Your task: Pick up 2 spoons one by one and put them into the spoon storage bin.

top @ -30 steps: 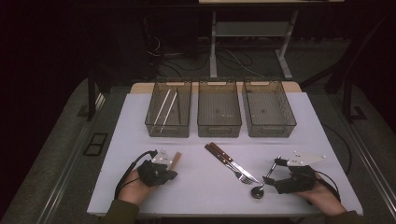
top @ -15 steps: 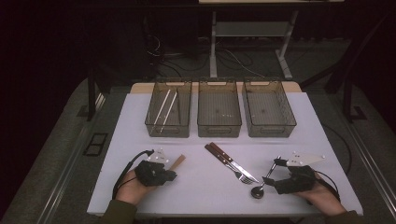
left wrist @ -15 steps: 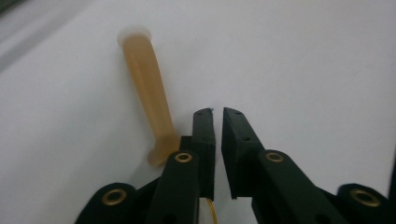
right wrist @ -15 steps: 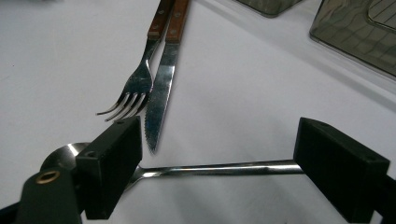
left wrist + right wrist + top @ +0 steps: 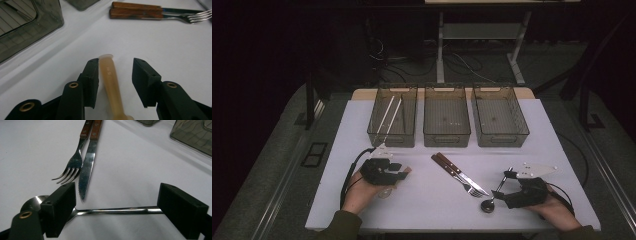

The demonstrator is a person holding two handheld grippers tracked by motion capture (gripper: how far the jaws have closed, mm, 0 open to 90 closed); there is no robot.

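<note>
Spoons are what both grippers work on, and they lie on the white table point(image 5: 362, 125), the biggest thing here, which carries three clear bins in a row beyond both sets of jaws. Ahead of the left gripper's jaws stands the left bin point(image 5: 392, 116) with two pale sticks point(image 5: 388, 114) lying in it; the middle bin point(image 5: 447, 116) and the right bin point(image 5: 499, 116) stand beside it. Between the two grippers lie a knife point(image 5: 460, 172) and a fork point(image 5: 457, 176), side by side and touching, wooden handles toward the bins. In the right gripper view the knife's tip point(image 5: 88, 167) stops just ahead of the jaws and the fork point(image 5: 72, 166) lies just beside it.

The left gripper point(image 5: 398, 171) lies low over the table in the person's left hand point(image 5: 360, 192). Its jaws have just been opening, and they now stand released: in the left gripper view the tan spoon point(image 5: 110, 85) lies lengthwise between them, its handle end level with the fingertips, close against one jaw and well clear of the other.

The right gripper point(image 5: 507, 176), in the right hand point(image 5: 557, 212), has its jaws spread wide. The metal spoon point(image 5: 112, 210) lies crosswise between them, its handle running from one pad to the other and its bowl point(image 5: 487, 205) sticking out past one jaw. Whether the pads press on its ends or only frame it I cannot tell
</note>
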